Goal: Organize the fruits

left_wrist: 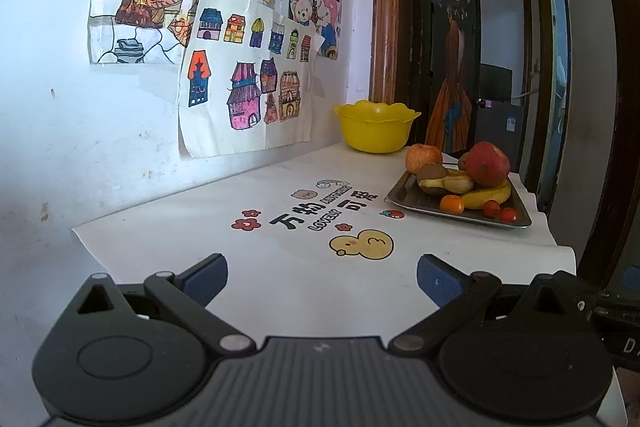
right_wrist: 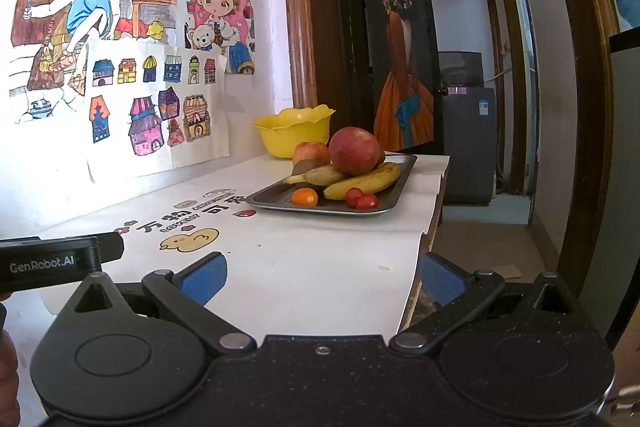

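Fruit location: all visible fruit lies piled on the dark tray at the far end of the bench: two apples, bananas, a small orange and small red tomatoes. The yellow bowl stands just behind the tray; its inside is hidden.

Left tongs: spread wide, holding nothing. Right tongs: spread wide, holding nothing. Both hang near the bench's front edge, well apart from the tray.

Progress: undetermined. This layout fits fruit gathered onto the tray, or fruit awaiting sorting into the bowl.
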### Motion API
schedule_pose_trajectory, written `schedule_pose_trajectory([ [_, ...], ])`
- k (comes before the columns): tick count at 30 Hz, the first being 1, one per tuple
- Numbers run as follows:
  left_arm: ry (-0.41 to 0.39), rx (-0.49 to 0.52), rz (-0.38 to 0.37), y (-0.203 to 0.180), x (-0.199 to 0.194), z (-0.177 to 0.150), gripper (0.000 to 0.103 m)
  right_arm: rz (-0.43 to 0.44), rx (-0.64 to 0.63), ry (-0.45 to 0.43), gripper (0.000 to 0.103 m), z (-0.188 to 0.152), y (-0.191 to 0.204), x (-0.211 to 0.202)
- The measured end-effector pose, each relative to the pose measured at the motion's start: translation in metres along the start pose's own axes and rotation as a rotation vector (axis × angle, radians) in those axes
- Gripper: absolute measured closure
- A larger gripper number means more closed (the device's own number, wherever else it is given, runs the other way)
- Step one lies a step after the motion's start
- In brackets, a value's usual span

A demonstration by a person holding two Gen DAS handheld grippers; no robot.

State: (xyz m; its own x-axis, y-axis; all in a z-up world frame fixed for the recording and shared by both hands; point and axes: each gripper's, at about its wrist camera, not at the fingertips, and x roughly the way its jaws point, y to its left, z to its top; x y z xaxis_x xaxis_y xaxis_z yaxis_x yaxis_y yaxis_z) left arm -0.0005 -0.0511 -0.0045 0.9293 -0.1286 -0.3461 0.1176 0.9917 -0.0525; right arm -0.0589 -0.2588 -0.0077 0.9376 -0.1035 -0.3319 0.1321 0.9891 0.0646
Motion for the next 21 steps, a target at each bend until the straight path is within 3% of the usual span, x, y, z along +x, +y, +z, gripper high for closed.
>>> schedule_pose_trajectory([
  [21,-0.004,-0.021,-0.007,0.0107,-0.0008,-0.0004,0.000,0.002,-0.025,-0.001,0.001,0.0008,0.0045,-0.0005],
])
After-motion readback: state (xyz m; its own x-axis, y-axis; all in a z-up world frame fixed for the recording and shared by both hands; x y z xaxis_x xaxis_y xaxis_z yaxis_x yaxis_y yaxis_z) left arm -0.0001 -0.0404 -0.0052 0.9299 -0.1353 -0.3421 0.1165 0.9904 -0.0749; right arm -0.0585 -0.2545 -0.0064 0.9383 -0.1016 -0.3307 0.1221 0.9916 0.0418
